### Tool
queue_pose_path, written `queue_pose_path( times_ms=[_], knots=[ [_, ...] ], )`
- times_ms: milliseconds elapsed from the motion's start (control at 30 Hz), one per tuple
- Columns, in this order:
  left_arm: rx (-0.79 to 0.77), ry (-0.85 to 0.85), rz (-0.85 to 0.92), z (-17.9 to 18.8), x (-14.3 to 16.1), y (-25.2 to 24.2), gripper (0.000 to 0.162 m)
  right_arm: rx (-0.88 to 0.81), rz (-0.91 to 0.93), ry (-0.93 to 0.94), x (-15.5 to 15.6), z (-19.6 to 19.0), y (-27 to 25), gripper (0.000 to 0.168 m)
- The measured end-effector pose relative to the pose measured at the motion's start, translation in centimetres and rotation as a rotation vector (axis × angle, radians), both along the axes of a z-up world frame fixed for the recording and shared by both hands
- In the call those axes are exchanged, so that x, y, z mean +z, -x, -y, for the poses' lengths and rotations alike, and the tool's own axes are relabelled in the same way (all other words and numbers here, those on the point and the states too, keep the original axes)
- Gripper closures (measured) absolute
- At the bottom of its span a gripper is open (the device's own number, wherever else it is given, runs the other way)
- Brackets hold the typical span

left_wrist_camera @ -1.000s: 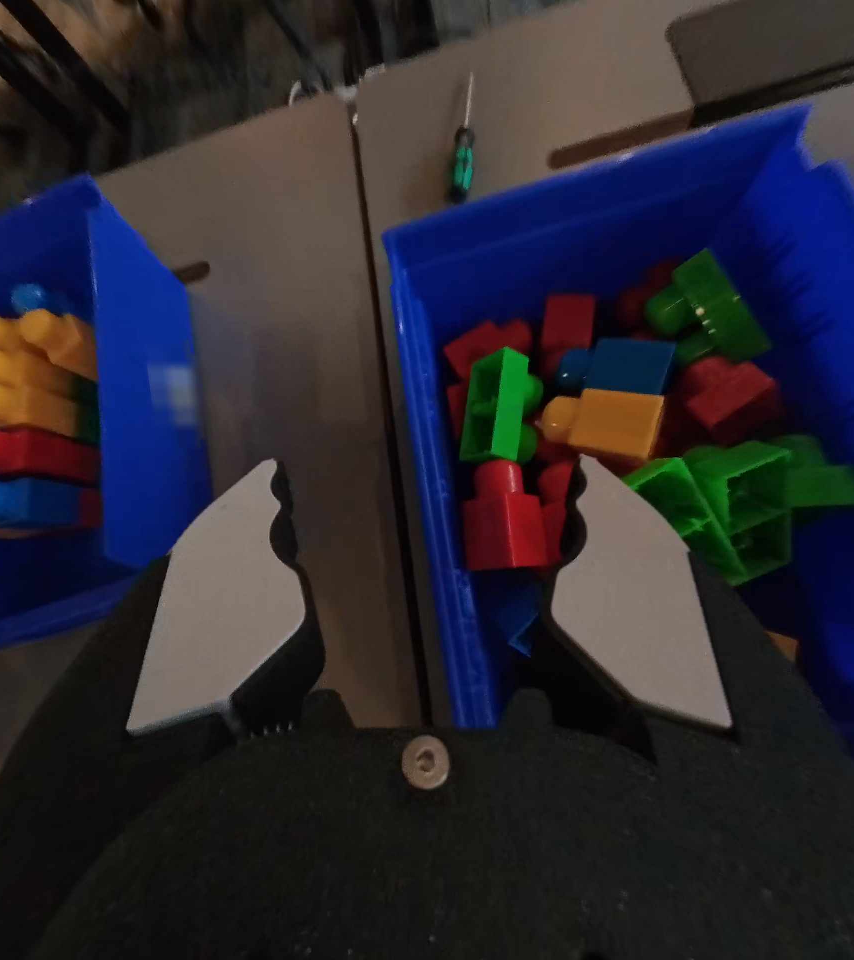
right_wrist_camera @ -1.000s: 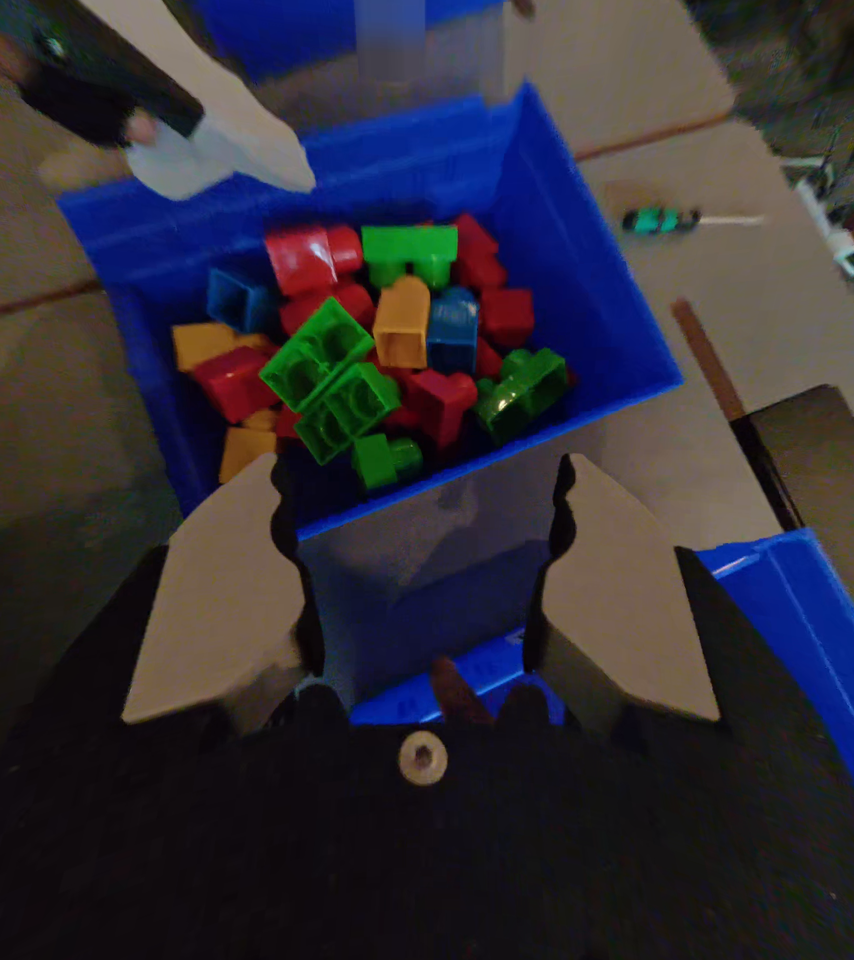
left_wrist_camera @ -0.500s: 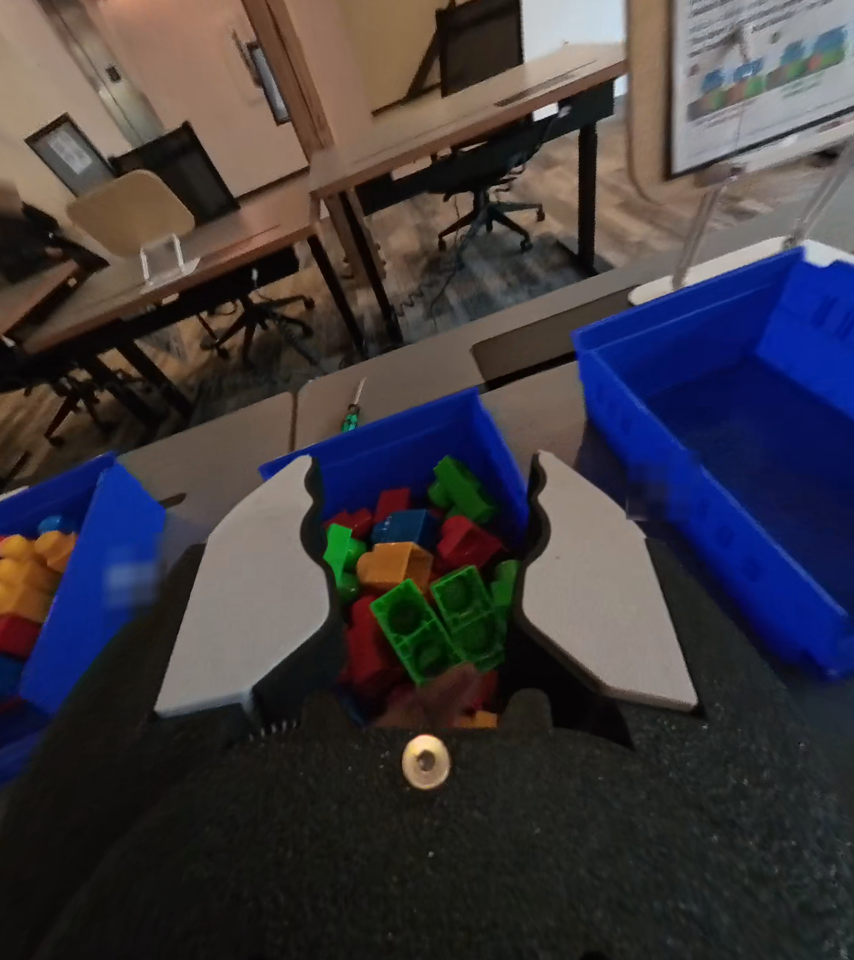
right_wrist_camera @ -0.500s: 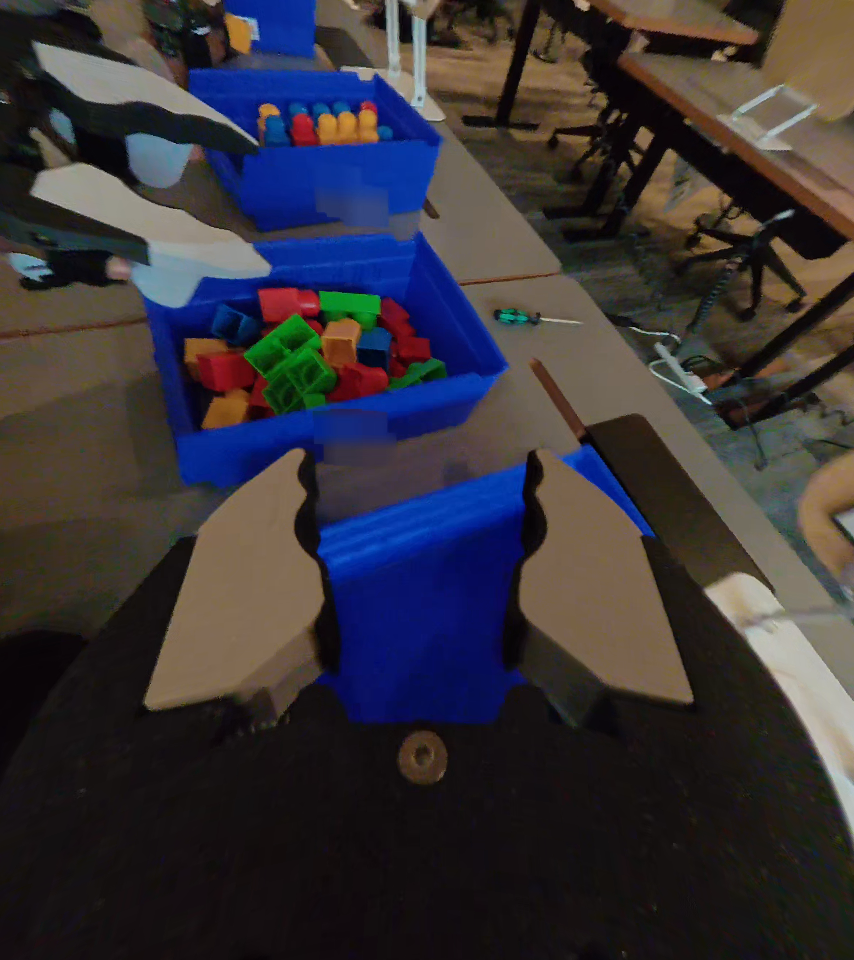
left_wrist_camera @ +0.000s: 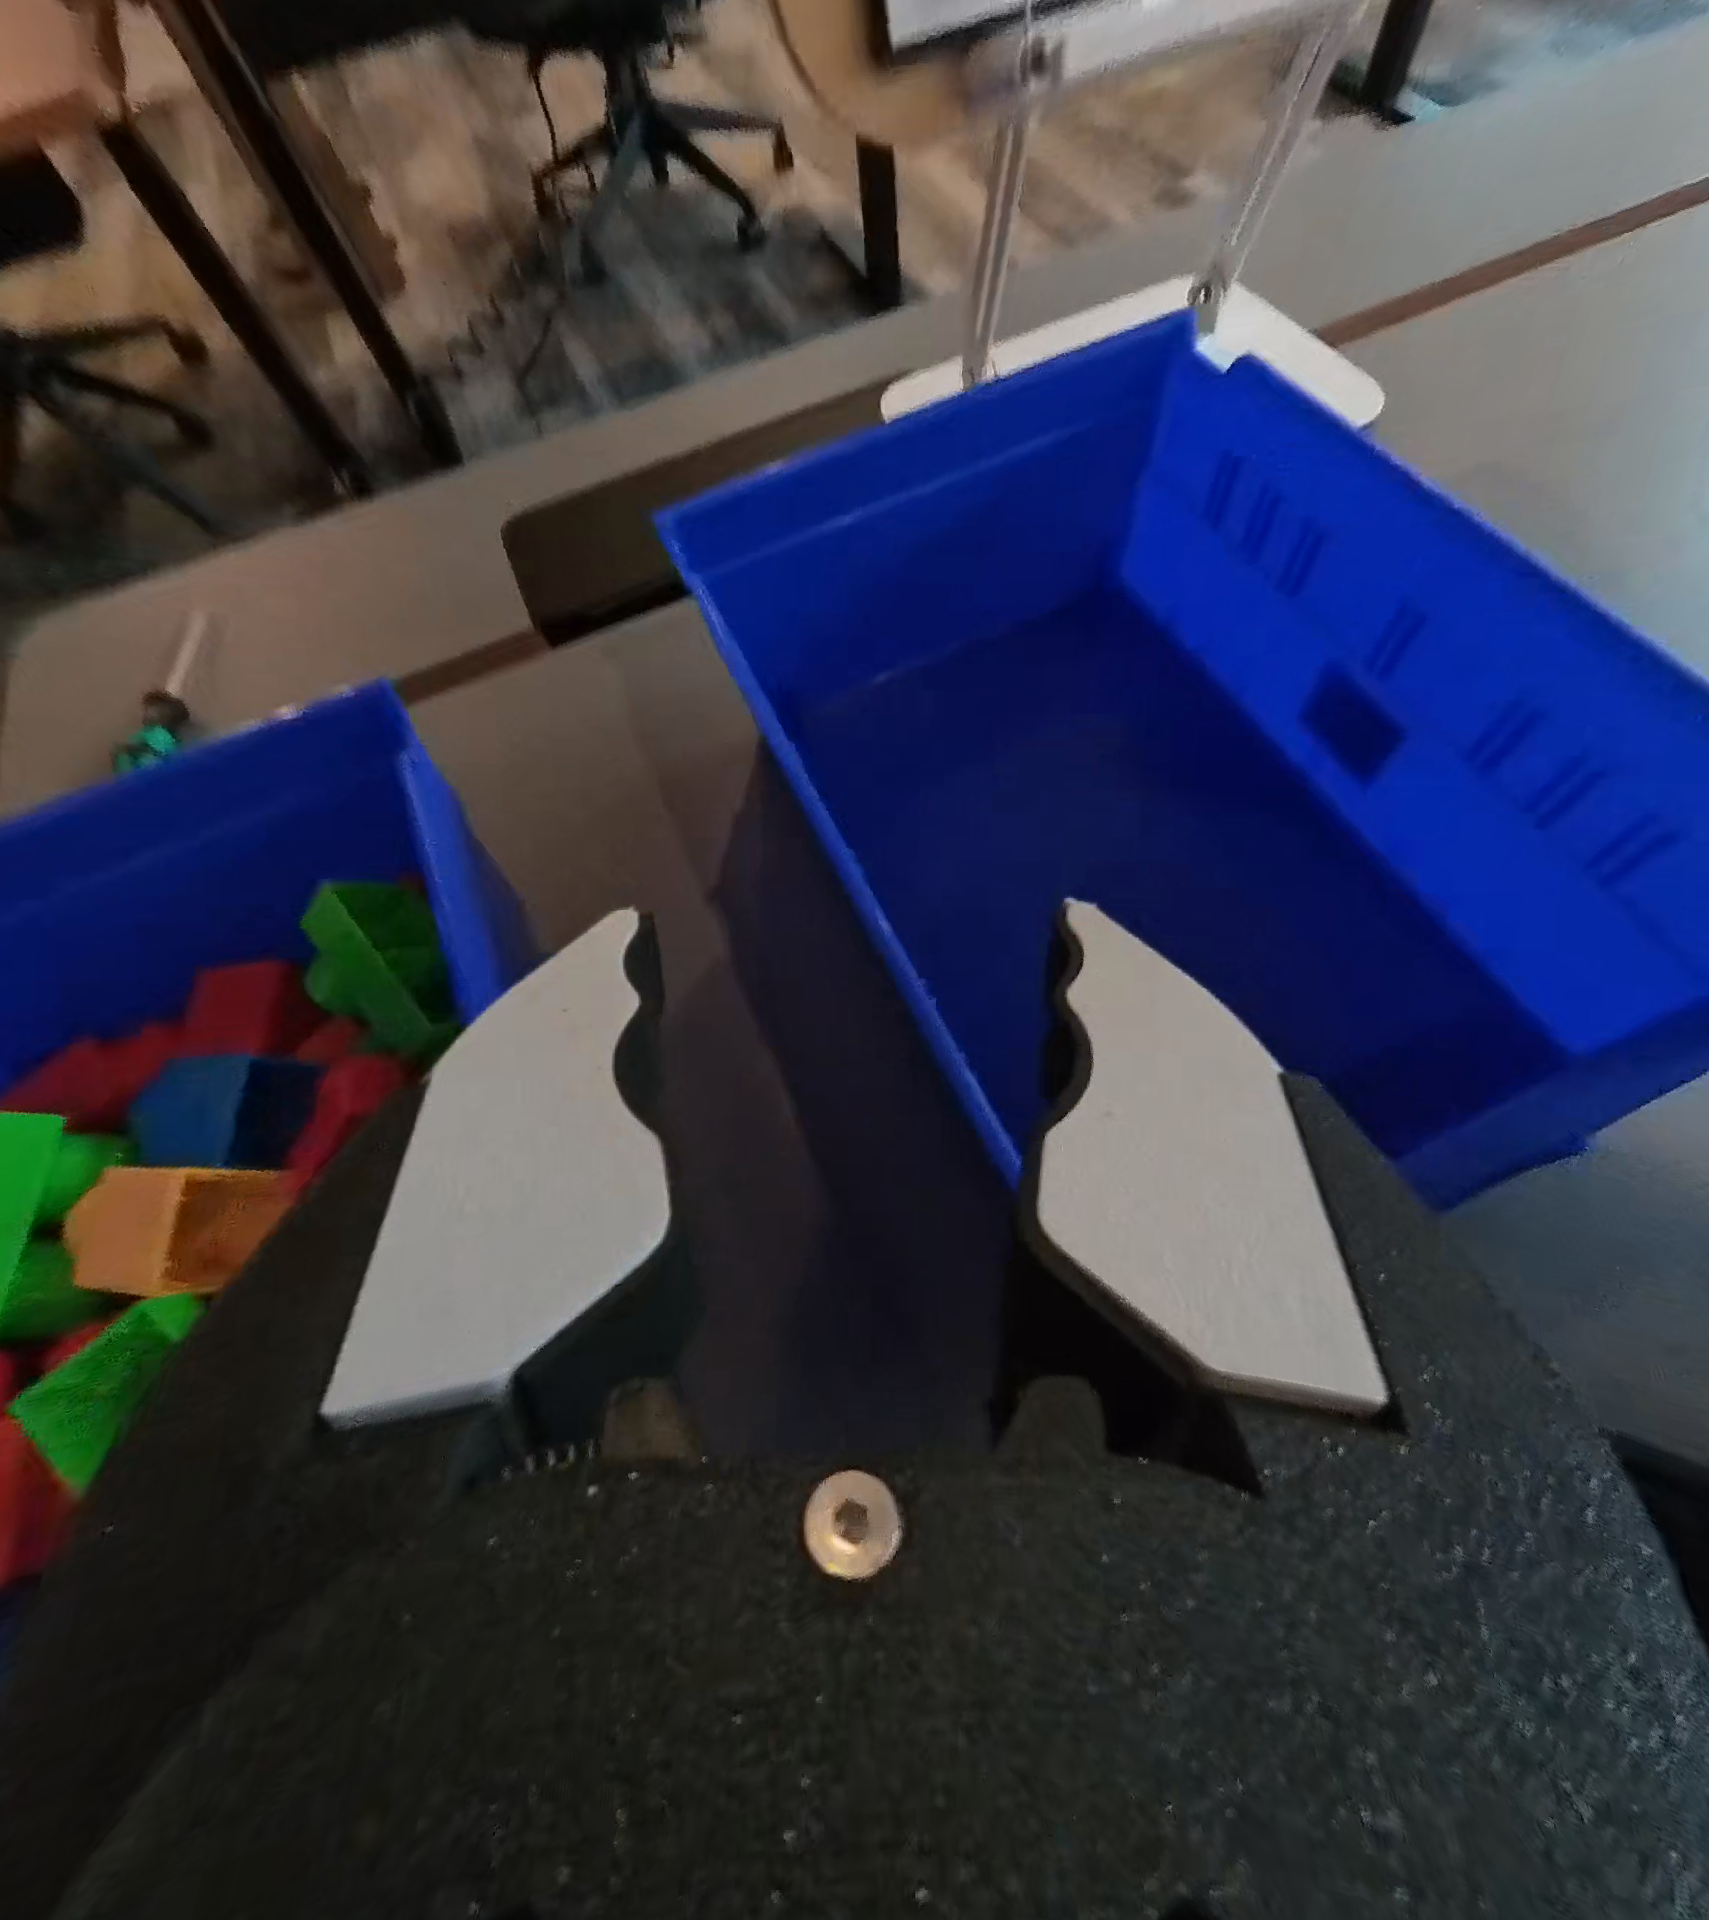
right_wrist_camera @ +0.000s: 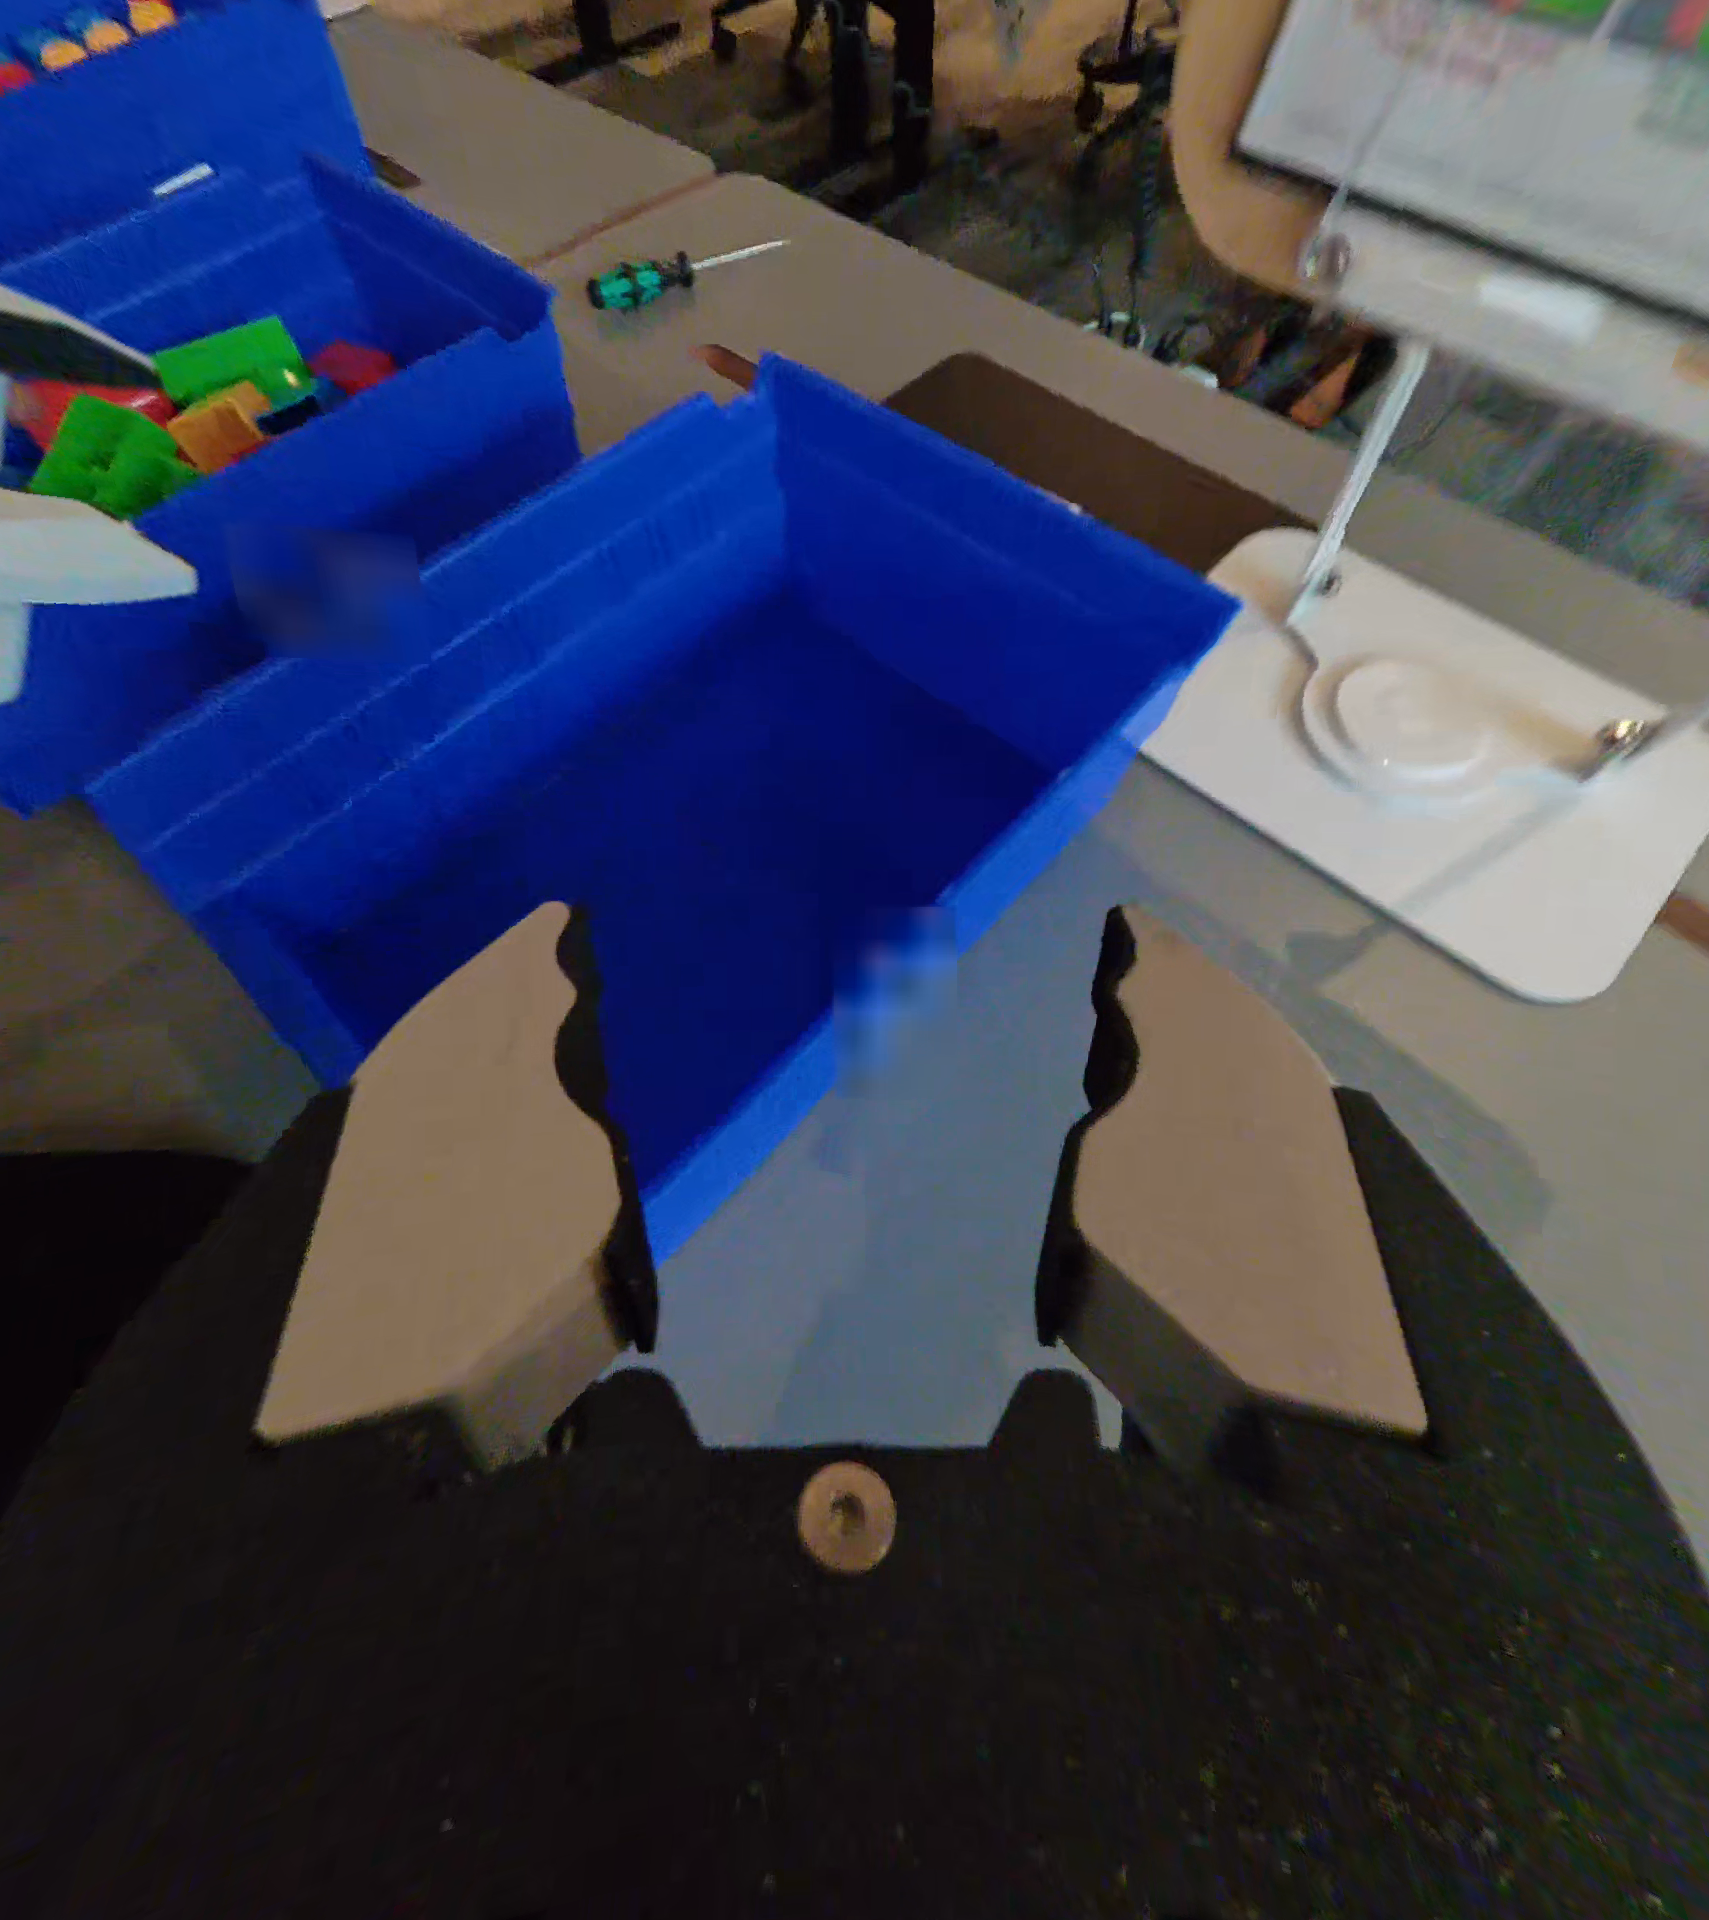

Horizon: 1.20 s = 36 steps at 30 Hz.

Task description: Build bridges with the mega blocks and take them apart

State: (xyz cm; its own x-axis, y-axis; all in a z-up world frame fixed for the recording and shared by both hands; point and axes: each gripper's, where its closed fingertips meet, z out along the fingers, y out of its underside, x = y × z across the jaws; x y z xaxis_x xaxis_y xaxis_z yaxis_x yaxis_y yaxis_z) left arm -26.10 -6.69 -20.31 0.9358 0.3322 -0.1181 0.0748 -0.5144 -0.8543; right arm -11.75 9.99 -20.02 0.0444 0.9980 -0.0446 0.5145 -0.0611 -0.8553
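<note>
A blue bin [left_wrist_camera: 154, 842] at the left holds several loose red, green, blue and orange mega blocks [left_wrist_camera: 175, 1236]; it also shows in the right wrist view [right_wrist_camera: 476, 312]. An empty blue bin [left_wrist_camera: 1245, 831] stands to its right and shows in the right wrist view [right_wrist_camera: 985, 540]. My left gripper [left_wrist_camera: 850, 925] is open and empty above the gap between the two bins. My right gripper [right_wrist_camera: 839, 925] is open and empty over the empty bin's near corner. The left gripper's fingers [right_wrist_camera: 29, 561] show at the left edge of the right wrist view.
A third blue bin [right_wrist_camera: 102, 114] with stacked blocks stands at the far left. A green-handled screwdriver [right_wrist_camera: 642, 283] lies on the grey table [right_wrist_camera: 1452, 1091] behind the bins. A white stand base [right_wrist_camera: 1452, 821] with thin metal legs holds up a board to the right. Chairs and desks stand beyond.
Both grippers have swung right, from over the block bin toward the empty bin. Both stay open and empty.
</note>
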Motion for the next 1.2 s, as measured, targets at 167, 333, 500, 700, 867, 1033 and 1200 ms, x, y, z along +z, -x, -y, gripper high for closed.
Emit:
queue_pose_path(
  times_ms=[167, 333, 500, 700, 867, 1033, 1200],
  knots=[
    [-0.022, 0.046, 0.124, -1.2, -2.5, -0.4, 0.09, -0.028, 0.068, 0.072, -4.0, 0.6, 0.3, 0.076],
    [-0.004, 0.125, 0.129, -1.9, -4.7, 0.0, 0.091, -0.066, 0.158, -0.032, -5.5, -0.4, -0.3, 0.09],
    [-0.012, 0.219, 0.105, -2.3, -7.0, -0.1, 0.09, 0.007, 0.207, -0.02, -6.1, 1.3, 0.2, 0.094],
    [-0.046, 0.298, 0.113, -2.4, -8.3, -0.4, 0.115, 0.038, 0.29, -0.007, -6.2, 2.0, 0.2, 0.091],
    [-0.046, 0.31, 0.101, -2.8, -8.5, 0.0, 0.116, 0.045, 0.406, 0.002, -7.0, 1.9, 0.4, 0.089],
    [-0.044, 0.325, 0.05, -2.6, -8.5, 0.7, 0.13, -0.005, 0.433, -0.042, -6.7, 2.0, 0.6, 0.101],
    [-0.124, 0.358, 0.054, -2.5, -9.2, -0.3, 0.095, -0.008, 0.465, -0.073, -7.0, 3.4, 0.8, 0.084]
  ],
)
